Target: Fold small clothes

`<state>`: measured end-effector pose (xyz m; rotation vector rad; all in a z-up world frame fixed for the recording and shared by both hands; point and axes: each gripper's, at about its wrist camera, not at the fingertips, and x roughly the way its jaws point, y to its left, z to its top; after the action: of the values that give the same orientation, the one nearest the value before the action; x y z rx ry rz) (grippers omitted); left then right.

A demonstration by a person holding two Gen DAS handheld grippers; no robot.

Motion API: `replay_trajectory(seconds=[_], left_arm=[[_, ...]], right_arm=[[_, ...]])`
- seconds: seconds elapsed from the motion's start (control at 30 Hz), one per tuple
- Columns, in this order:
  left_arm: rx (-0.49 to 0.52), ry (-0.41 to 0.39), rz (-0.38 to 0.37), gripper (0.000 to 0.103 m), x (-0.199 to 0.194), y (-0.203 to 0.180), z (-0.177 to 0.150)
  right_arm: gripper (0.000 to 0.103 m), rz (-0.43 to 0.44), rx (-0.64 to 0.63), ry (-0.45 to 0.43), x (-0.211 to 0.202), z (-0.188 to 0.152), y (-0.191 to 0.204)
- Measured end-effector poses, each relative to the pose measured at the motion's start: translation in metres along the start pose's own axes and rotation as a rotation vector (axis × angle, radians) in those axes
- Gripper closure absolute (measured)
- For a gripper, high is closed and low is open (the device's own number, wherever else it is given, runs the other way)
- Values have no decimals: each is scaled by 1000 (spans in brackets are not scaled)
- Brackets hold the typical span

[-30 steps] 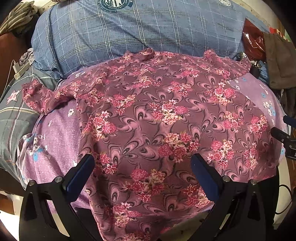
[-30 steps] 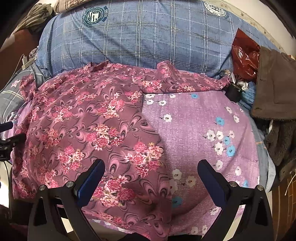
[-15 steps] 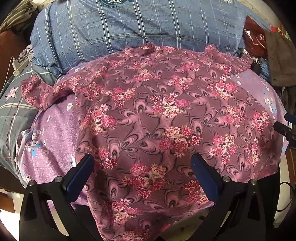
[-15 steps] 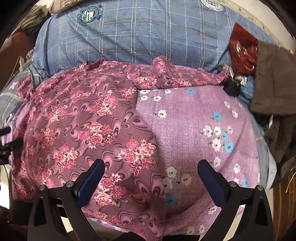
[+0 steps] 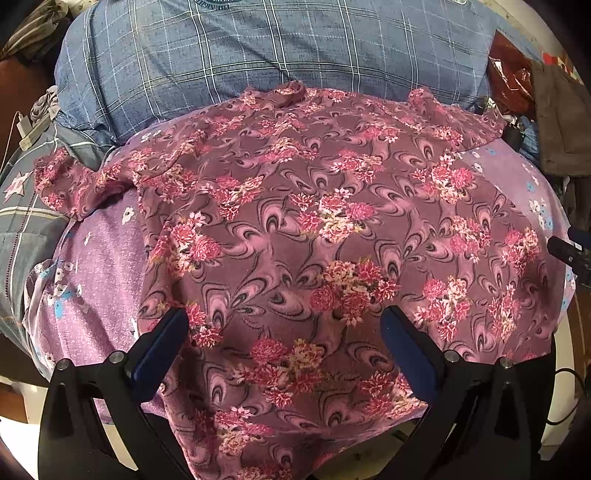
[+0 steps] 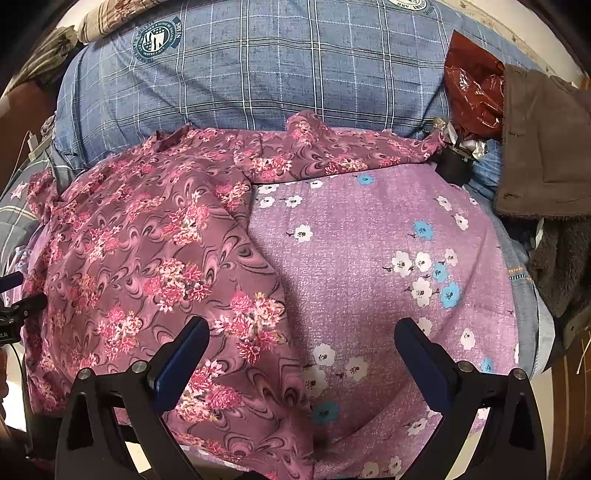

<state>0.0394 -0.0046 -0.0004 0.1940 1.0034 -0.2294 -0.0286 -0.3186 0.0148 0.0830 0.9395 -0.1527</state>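
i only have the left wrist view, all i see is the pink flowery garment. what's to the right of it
Observer: Bare purple sheet with white and blue flowers; the garment covers only its left part.
Operator: is the right gripper holding anything
Observer: No, the right gripper is open, hovering over the garment's right edge and the sheet.
Operator: anything at the far right corner
Observer: A small black cylinder sits by the garment's far right sleeve tip, beside a brown cloth.

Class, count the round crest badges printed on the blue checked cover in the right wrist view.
2. One crest badge sits upper left on the blue checked cover; the second badge is cut off by the top edge. Others may lie out of view.
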Motion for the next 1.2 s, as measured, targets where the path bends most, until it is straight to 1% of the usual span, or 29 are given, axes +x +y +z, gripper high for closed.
replay_trajectory(seconds=[0.13, 0.23, 0.37, 0.43, 0.53, 0.63, 0.7, 0.77, 0.87, 0.9, 0.93, 1.0, 1.13, 1.2], left_arm=[[-3, 6, -1, 0, 5, 0, 5], [-8, 16, -4, 0, 11, 0, 11], [-14, 22, -19, 0, 16, 1, 21], [-16, 21, -18, 0, 19, 2, 28], [-26, 12, -13, 0, 25, 4, 46], [-43, -8, -18, 0, 31, 5, 68], [-58, -32, -20, 0, 35, 6, 85], [-77, -58, -11, 0, 41, 7, 102], [-113, -82, -14, 0, 53, 11, 126], [-129, -86, -25, 0, 58, 14, 133], [-140, -89, -33, 0, 62, 16, 138], [-156, -96, -31, 0, 71, 21, 147], [-146, -107, -12, 0, 84, 25, 151], [-138, -114, 4, 0, 89, 27, 152]], right_arm=[[2, -8, 22, -18, 2, 4, -6], [2, 23, 59, -11, 6, 9, -16], [2, 12, 59, -6, 11, 19, -26], [3, 10, 74, -14, 13, 28, -37], [3, -9, 121, -46, 16, 51, -63], [3, -33, 212, -91, 25, 85, -100], [2, -51, 303, -113, 39, 108, -128], [3, -37, 409, -124, 62, 132, -154], [4, -20, 523, -108, 101, 154, -176], [7, -12, 566, -99, 116, 160, -182], [13, -7, 601, -98, 126, 163, -186], [17, 10, 674, -100, 149, 170, -194], [17, -53, 801, -64, 187, 175, -212], [15, -65, 831, -97, 191, 179, -216]])
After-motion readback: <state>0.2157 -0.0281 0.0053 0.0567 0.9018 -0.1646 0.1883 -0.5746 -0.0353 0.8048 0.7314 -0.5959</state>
